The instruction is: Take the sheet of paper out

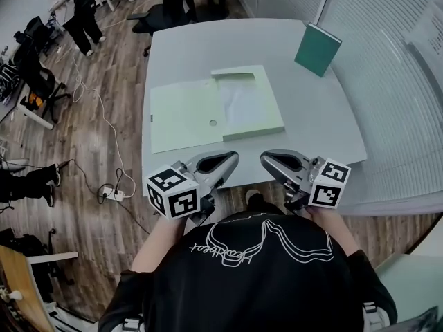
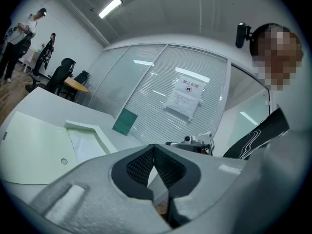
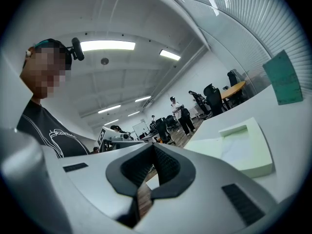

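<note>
- My left hand-held gripper [image 1: 232, 160] and right hand-held gripper [image 1: 267, 160] are both closed and empty.
- Gripper views reveal the pale-green folder's [image 3: 259, 145] raised walls around the smooth white sheet of paper [image 3: 237, 152].

smooth matt table [image 1: 228, 43], wood-plank floor [image 1: 124, 61]

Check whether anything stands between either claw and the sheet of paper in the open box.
Nothing visible does: only table and the box's low wall separate left claw and right claw from the uncovered sheet.

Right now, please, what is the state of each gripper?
Left gripper: closed, holding nothing.
Right gripper: closed, holding nothing.
</note>
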Demonstrator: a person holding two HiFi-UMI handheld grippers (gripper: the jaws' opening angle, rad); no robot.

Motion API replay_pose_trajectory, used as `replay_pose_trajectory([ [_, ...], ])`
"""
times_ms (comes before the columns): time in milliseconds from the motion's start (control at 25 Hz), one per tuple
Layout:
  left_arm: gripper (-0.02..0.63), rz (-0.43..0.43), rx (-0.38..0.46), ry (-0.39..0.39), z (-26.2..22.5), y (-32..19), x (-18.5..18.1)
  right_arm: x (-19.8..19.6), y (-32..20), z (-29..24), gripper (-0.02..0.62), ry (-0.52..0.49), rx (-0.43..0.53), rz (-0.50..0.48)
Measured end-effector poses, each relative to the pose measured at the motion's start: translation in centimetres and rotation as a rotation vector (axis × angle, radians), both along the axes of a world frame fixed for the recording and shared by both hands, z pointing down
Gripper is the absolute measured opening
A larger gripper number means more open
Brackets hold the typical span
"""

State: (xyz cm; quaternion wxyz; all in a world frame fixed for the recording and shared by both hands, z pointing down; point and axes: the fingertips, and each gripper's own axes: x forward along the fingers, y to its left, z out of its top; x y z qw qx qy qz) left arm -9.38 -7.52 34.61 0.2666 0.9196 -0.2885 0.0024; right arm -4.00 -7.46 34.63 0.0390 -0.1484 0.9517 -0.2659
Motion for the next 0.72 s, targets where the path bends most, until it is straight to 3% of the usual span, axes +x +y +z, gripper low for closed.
replay_pose_trajectory([
  [280, 0.012, -0.023, -0.025, 0.018, 1.2, -2.2, -0.4, 0.3, -2.1, 1.5, 0.009, 0.016, -0.018, -0.009],
  [520, 0.012, -0.076, -0.081, 0.018, 1.9, -12.5, 0.1, 1.1, -12.9, 1.4, 0.009, -0.007, -0.036, -0.043],
  [720, 0.012, -0.058, -0.123, 0.038, 1.9, -14.9, 0.8, 1.4, -15.8, 1.8, 0.009, -0.027, -0.067, -0.039],
])
